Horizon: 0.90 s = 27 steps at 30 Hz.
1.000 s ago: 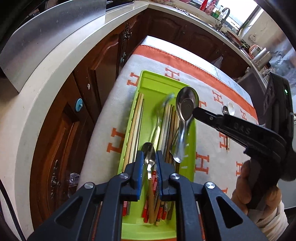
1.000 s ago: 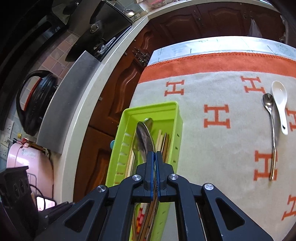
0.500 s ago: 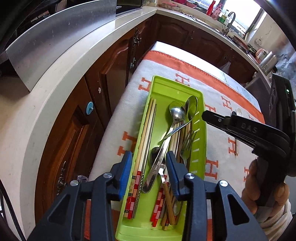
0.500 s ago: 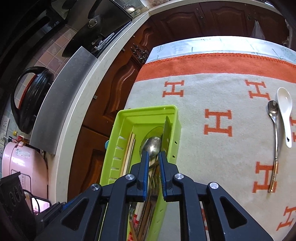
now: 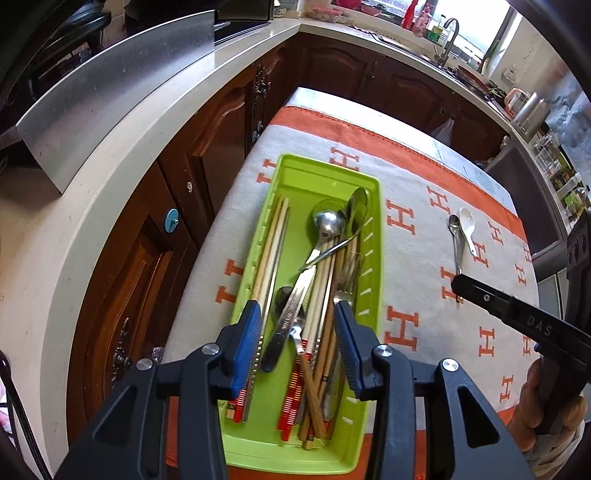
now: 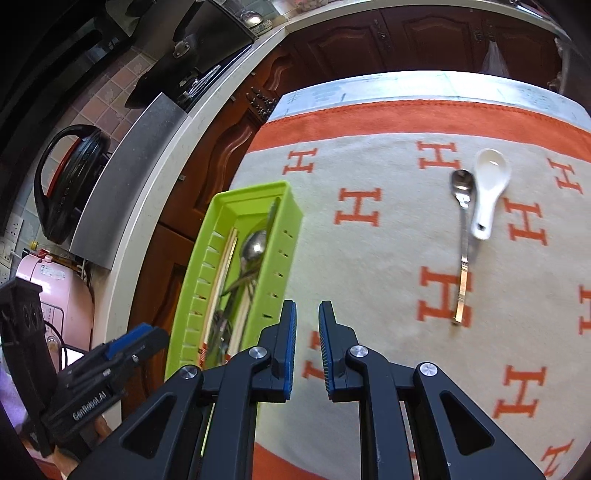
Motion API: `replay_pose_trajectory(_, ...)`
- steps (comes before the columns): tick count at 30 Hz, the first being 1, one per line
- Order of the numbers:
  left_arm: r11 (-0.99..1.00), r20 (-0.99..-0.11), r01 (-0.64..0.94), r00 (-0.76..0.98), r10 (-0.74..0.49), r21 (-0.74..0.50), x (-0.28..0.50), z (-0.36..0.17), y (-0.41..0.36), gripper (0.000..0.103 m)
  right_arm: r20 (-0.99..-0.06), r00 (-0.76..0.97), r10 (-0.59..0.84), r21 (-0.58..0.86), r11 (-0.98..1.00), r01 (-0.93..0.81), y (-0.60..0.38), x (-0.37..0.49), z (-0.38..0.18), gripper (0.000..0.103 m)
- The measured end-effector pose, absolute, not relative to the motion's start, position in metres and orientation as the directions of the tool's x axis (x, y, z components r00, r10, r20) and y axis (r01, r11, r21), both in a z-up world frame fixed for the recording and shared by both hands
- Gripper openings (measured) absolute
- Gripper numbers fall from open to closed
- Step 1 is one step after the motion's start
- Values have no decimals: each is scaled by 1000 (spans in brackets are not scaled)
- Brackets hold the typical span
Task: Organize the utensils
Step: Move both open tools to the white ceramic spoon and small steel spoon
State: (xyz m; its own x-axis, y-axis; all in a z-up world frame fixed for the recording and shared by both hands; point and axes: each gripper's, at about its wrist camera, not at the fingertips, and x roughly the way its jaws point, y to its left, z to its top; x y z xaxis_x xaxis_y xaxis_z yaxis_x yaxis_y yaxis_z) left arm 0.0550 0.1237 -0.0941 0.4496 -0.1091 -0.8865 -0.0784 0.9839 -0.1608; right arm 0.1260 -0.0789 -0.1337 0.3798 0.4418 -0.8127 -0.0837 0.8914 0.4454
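A lime green utensil tray [image 5: 376, 229] [image 6: 288, 236] lies on the orange-and-cream cloth and holds chopsticks [image 5: 271, 243], metal spoons [image 5: 327, 223] and forks. My left gripper [image 5: 297, 317] is open and empty above the tray's near end. My right gripper [image 6: 307, 317] is open and empty, right of the tray over the cloth; it also shows in the left wrist view [image 5: 458, 286]. A metal spoon [image 6: 463, 236] [image 5: 455, 236] and a white ceramic spoon [image 6: 487, 188] [image 5: 467, 227] lie side by side on the cloth to the right.
The table's left edge runs close beside the tray, with wooden cabinets [image 5: 207, 166] and a white counter [image 5: 110, 155] beyond. A pink appliance [image 6: 55, 291] and a black pan [image 6: 70, 184] sit at the far left. A sink and bottles line the back counter [image 5: 443, 33].
Both grippers let go of spoons, which now lie in the tray. Both opened and drew back; my right gripper moved right, off the tray and over the cloth.
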Motion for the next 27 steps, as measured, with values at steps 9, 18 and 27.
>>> replay_pose_trajectory(9, 989, -881, 15, 452, -137, -146, 60, -79, 77, 44, -820, 425, 383, 416, 909, -18, -170, 97, -127, 13)
replay_pose_trajectory(18, 978, -883, 118, 421, -205, -171, 94, -70, 15, 44, -804, 471, 364, 450, 889, 82, -250, 107, -118, 13)
replay_pose_trajectory(27, 961, -890, 137, 364, -275, -241, 152, -88, -34, 44, -771, 454, 447, 558, 818, 142, -288, 154, -134, 21)
